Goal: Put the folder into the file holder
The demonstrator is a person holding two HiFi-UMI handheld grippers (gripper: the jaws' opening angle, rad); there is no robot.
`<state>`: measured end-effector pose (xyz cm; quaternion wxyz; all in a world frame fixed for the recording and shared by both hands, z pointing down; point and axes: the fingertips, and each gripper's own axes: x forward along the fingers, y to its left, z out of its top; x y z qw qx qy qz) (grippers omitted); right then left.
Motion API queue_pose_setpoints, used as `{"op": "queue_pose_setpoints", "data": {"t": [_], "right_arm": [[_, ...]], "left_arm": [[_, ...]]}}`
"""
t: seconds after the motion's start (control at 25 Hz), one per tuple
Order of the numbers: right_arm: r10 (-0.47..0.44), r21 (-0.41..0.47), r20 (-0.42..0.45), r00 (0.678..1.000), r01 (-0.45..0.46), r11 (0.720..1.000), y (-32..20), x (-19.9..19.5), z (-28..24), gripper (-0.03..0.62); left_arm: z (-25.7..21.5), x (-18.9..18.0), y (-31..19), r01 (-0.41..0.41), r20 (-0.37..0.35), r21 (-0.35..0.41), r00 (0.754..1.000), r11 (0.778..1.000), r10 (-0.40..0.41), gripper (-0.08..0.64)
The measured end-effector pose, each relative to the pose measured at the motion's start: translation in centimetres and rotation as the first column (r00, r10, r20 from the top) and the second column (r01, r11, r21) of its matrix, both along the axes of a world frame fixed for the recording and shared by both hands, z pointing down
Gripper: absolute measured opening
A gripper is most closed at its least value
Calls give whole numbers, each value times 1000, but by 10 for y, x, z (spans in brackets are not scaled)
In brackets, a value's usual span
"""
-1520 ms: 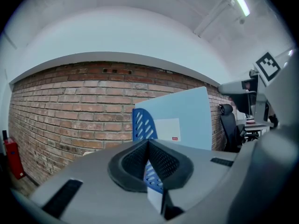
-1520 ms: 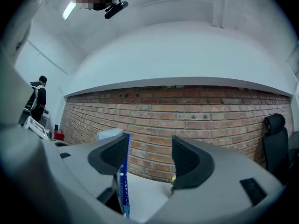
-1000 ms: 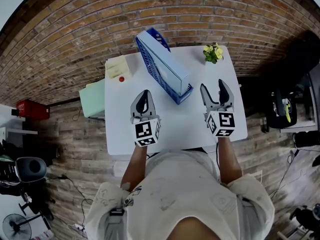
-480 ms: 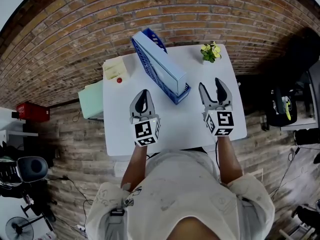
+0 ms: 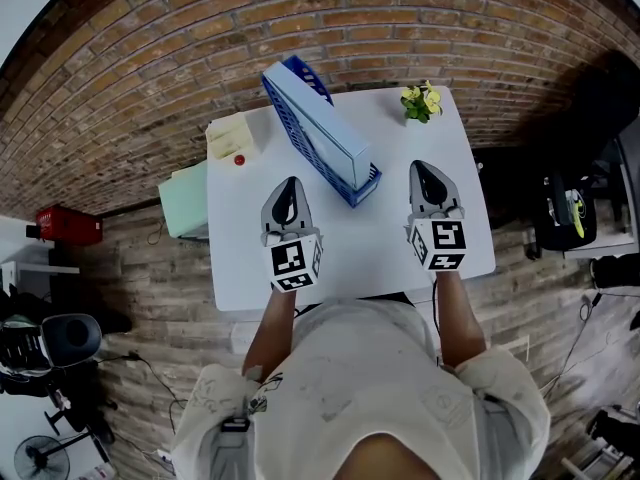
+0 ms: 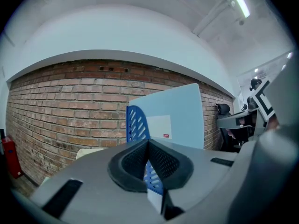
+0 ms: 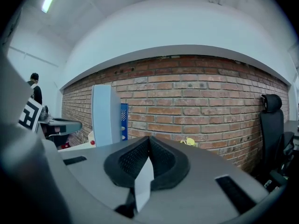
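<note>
Two hand-held grippers hover over the near half of a white table (image 5: 350, 253), seen from above the person's head. On the left, the left gripper (image 5: 289, 186) has its jaws pressed together and holds nothing. On the right, the right gripper (image 5: 422, 173) has just been closing its jaws, which now meet with nothing between them. Both point toward the far side of the table. The light blue folder (image 5: 330, 128) stands upright inside the dark blue mesh file holder (image 5: 303, 70). The file holder sits on the far left part of the table and runs diagonally, its near end reaching toward the middle, a little beyond the two grippers. Neither gripper touches it. At the far right corner stands a small plant (image 5: 421, 101) with yellow flowers. At the far left corner lies a pale yellow notepad (image 5: 229, 131) with a small red object (image 5: 239, 159) at its near edge. A pale green object (image 5: 185, 200) sits against the table's left edge. A brick wall (image 7: 210, 106) rises behind the table.
</note>
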<state>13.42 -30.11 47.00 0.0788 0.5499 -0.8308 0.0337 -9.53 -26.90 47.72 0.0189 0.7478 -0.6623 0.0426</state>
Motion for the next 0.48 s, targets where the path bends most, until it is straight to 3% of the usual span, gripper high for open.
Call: {"op": "queue_pose_setpoints", "data": {"t": [0.48], "right_arm": [[7, 33, -32, 999, -6, 999, 2, -7, -11, 18]], "left_arm": [[-4, -6, 0, -16, -2, 16, 1000, 1000, 16, 8]]}}
